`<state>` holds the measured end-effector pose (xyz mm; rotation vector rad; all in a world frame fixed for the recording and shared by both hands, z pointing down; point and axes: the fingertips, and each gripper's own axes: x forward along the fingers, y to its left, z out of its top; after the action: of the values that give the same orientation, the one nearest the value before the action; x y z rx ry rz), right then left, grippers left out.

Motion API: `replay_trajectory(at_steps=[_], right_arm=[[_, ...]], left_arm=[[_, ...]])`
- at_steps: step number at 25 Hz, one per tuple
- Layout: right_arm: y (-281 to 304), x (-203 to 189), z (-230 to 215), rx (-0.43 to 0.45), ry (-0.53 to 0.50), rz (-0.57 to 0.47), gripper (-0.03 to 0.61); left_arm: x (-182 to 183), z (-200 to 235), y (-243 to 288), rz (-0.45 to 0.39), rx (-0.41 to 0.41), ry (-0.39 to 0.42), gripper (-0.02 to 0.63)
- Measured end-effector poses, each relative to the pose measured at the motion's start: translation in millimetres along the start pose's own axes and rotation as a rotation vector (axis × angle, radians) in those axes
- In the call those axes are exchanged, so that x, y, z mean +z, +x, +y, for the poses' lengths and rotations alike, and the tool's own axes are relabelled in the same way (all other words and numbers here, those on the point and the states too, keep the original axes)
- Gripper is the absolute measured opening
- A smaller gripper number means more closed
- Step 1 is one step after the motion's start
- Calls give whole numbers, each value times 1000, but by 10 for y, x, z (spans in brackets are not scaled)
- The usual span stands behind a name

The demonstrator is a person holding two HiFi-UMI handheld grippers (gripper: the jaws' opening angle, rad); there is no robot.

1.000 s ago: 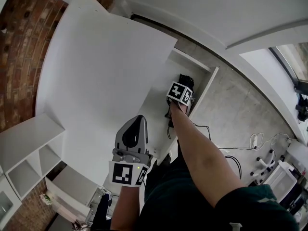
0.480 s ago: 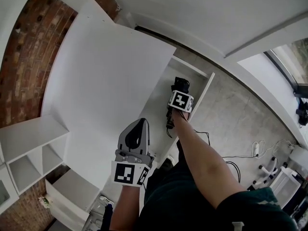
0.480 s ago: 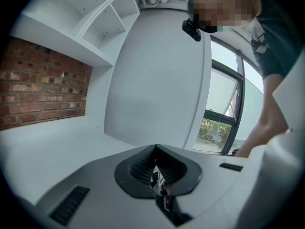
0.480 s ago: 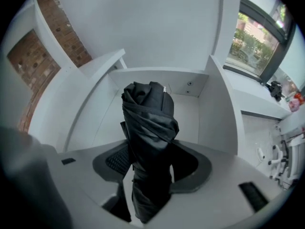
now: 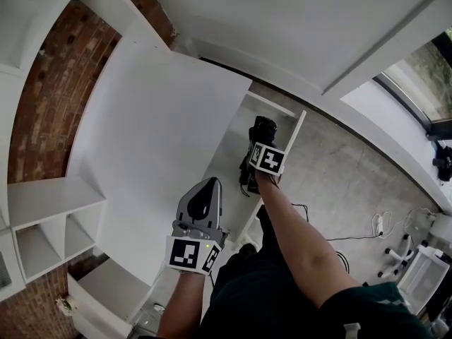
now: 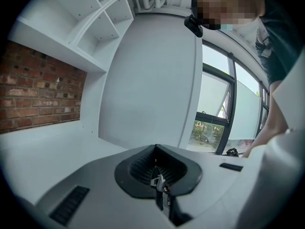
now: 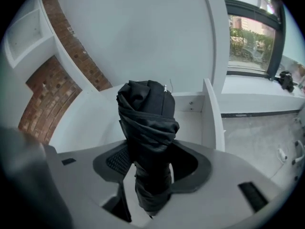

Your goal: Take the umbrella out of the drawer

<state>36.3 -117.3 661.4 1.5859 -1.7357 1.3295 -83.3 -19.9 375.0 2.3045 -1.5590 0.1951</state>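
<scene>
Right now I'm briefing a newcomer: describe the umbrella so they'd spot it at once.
Find the big white top; a drawer stands open at its right edge. Over it, the right gripper holds the umbrella: a folded black cloth bundle amid white panels.

— What's over on the left?
— A red brick wall (image 5: 53,97) at the far left. Nearer, in front of it, is a white open shelf unit with square compartments (image 5: 42,224).
— And in the middle?
— A broad, flat white table (image 5: 155,140), running from near to far.
— To the right?
— Grey concrete floor (image 5: 353,182), with a white power strip (image 5: 379,224) lying near the right edge and thin cables beside it. At the far right is a dark-framed window (image 5: 417,83) with greenery behind the glass.
</scene>
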Motion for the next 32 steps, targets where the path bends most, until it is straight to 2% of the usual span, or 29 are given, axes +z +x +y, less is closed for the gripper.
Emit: replay_trajectory(at_steps=[5,17,26,32], right_arm=[[-309,83,68,63,-36,-87,218],[-1495,414,574,260,-234,-308,216],[-2372,454,917,359,-305,-413,215],[-3022,501,1161,408,-420,-500,215]], left_arm=[[21,-132,-187,-18,-17,18,6],[206,-326,-783,-81,-6,30,6],[457,-537,-1105,-135,-25,52,6],[669,-591,-1330,-172,-26,37,6]])
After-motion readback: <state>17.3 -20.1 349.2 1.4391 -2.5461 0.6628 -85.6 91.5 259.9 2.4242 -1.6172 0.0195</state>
